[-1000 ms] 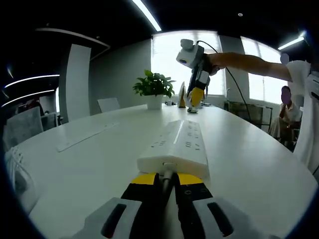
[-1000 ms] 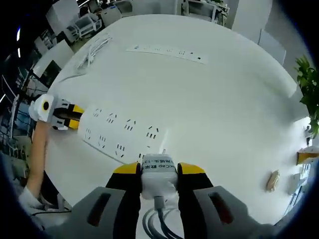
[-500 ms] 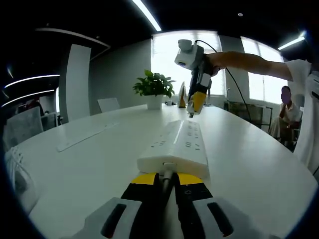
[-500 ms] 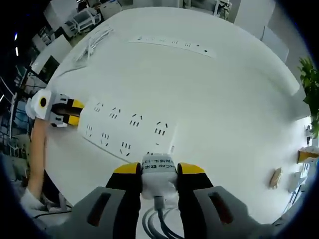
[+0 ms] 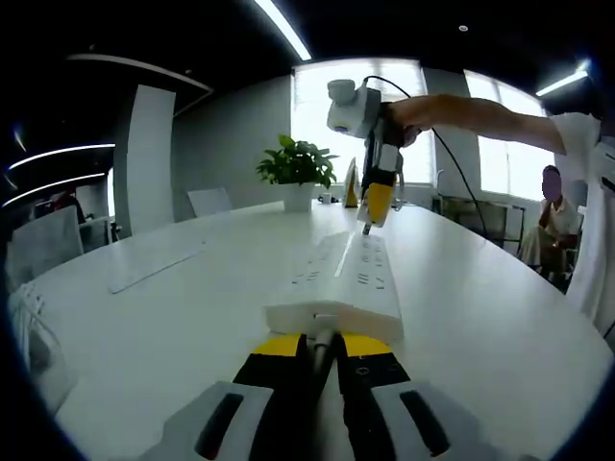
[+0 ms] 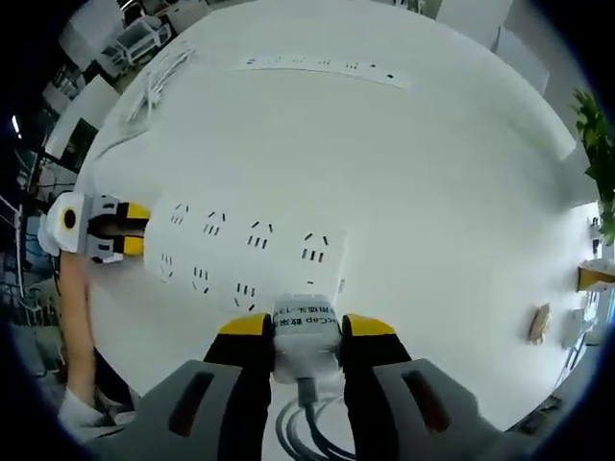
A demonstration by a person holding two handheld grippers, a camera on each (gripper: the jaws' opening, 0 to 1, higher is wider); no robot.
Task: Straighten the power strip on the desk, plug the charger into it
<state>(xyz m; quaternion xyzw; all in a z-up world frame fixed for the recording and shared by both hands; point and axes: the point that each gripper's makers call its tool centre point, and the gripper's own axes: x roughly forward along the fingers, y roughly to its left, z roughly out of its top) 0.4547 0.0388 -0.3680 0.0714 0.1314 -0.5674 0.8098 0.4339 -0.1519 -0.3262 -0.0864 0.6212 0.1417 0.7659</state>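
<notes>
Two yellow-tipped grippers work over one wide white oval desk (image 6: 461, 192); the left gripper (image 5: 322, 353) has its jaws closed on the cable stub at the near end of the white rectangular multi-socket power strip (image 5: 341, 279), which lies flat on the desk and runs straight away from that gripper, its long axis in line with the jaws. Beyond the strip's far end the right gripper (image 5: 370, 206) hangs above the desk with its tip pointing down, just over the last sockets; whether it touches the strip cannot be told.

In the right gripper view, the right gripper (image 6: 306, 331) is clamped on a white block-shaped charger (image 6: 306, 328) with printed lettering, its cable trailing back between the jaws; the power strip (image 6: 245, 257) lies just ahead of the jaws, stretching to their left, where the left gripper (image 6: 120, 230) holds its end. Bare desk spreads widely ahead and to the right of these jaws; a long thin white strip (image 6: 322, 72) lies well apart near the far edge, and a green potted plant (image 5: 298, 171) stands far beyond the strip's end.
</notes>
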